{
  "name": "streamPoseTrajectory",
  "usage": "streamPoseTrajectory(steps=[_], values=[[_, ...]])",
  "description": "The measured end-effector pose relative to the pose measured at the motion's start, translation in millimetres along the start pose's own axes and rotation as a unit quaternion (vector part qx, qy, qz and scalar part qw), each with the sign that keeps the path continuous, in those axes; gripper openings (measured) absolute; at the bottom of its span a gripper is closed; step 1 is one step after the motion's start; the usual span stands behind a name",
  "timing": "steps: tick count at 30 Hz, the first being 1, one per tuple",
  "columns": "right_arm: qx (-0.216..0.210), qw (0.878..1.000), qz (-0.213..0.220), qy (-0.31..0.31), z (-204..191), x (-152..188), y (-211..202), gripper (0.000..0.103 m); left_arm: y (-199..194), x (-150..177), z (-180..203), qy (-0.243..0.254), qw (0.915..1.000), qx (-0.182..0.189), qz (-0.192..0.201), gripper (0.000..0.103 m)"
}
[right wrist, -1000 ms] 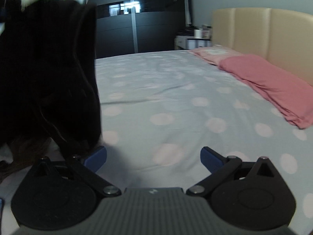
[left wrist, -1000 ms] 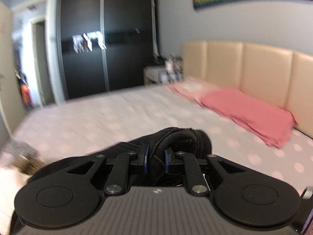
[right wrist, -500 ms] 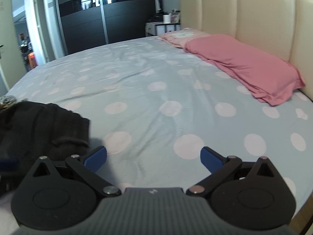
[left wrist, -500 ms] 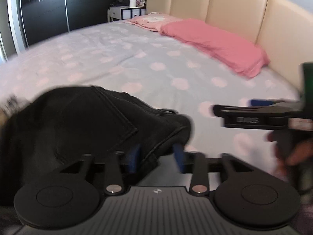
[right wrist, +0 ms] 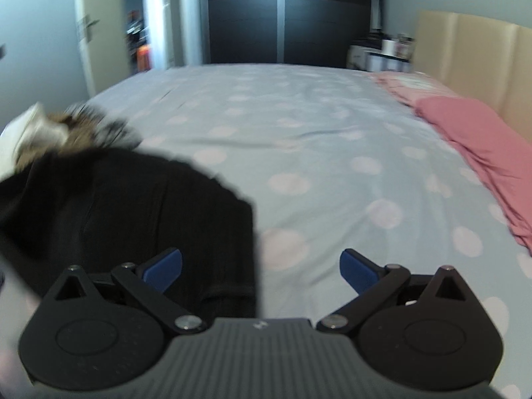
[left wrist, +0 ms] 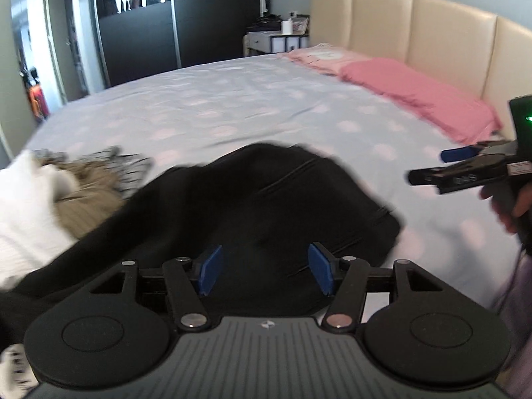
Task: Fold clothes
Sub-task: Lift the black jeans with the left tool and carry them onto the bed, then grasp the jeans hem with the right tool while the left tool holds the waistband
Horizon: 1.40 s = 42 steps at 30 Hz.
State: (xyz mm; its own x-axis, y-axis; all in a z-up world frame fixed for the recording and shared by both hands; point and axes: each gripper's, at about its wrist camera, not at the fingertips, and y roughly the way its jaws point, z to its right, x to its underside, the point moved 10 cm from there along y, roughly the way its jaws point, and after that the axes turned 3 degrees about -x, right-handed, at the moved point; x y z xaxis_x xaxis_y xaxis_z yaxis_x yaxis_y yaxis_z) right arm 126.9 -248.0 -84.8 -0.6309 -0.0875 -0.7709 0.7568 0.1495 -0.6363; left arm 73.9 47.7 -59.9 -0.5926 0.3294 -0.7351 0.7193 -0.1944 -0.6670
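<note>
Black garment (left wrist: 252, 206) lies between the left gripper's (left wrist: 266, 272) opening jaws; right gripper (right wrist: 262, 269) gapes.

Legible text: none. The right tongs (left wrist: 460, 169) bore embossed lettering on the side bar, too blurred to read; both housings carried a small unlettered emblem.

A home bedroom: polka-dot bed (left wrist: 232, 106), padded headboard (left wrist: 415, 33), pink pillow (left wrist: 415, 96), dark wardrobe (right wrist: 282, 16).
</note>
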Motion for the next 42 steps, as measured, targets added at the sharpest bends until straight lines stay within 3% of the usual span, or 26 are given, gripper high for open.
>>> streamPoseTrajectory(steps=[2,7,14,18,23,27,29,31,33,35,36,37,42], values=[[-0.008,0.999,-0.012,-0.038,-15.4,17.2,7.3,0.092,-1.4,12.1,-18.7,0.020,0.9994,-0.027,0.001,0.056],[-0.017,0.985,-0.018,-0.169,-43.2,46.4,19.3,0.089,-5.7,41.9,-59.2,0.115,0.9871,-0.111,0.010,0.058],[-0.024,0.937,-0.004,-0.349,-61.1,68.1,25.3,0.089,-1.6,60.0,-106.2,0.234,0.9546,-0.184,-0.015,0.059],[-0.017,0.929,-0.008,-0.370,-57.3,78.3,28.5,0.089,-2.0,64.6,-130.3,0.268,0.9400,-0.208,-0.036,0.059],[0.003,0.921,0.002,-0.389,-54.1,81.4,37.0,0.089,-2.3,73.0,-172.5,0.294,0.9145,-0.268,-0.073,0.059],[0.013,0.917,0.004,-0.400,-55.2,79.0,50.2,0.089,0.8,80.4,-205.6,0.239,0.9156,-0.308,-0.100,0.058],[0.015,0.915,0.006,-0.404,-63.3,78.9,52.9,0.086,3.7,86.5,-217.7,0.210,0.9144,-0.325,-0.119,0.046],[0.015,0.912,0.007,-0.410,-66.6,81.5,54.3,0.077,6.2,89.5,-223.8,0.179,0.9201,-0.326,-0.122,0.032],[0.018,0.908,0.012,-0.418,-70.9,81.9,54.6,0.059,9.0,90.4,-226.6,0.149,0.9273,-0.322,-0.120,0.023],[0.024,0.904,0.021,-0.427,-74.8,80.6,53.3,0.045,15.0,87.3,-223.5,0.143,0.9278,-0.324,-0.118,0.017],[0.029,0.903,0.031,-0.429,-77.2,77.1,52.6,0.029,18.6,85.6,-222.3,0.145,0.9259,-0.329,-0.115,0.015],[0.029,0.904,0.041,-0.425,-78.7,72.4,50.1,0.020,21.9,84.0,-221.5,0.145,0.9238,-0.335,-0.114,0.012],[0.073,0.916,0.113,-0.377,-73.5,19.4,24.5,0.015,16.7,76.1,-224.6,0.108,0.9242,-0.350,-0.109,0.007]])
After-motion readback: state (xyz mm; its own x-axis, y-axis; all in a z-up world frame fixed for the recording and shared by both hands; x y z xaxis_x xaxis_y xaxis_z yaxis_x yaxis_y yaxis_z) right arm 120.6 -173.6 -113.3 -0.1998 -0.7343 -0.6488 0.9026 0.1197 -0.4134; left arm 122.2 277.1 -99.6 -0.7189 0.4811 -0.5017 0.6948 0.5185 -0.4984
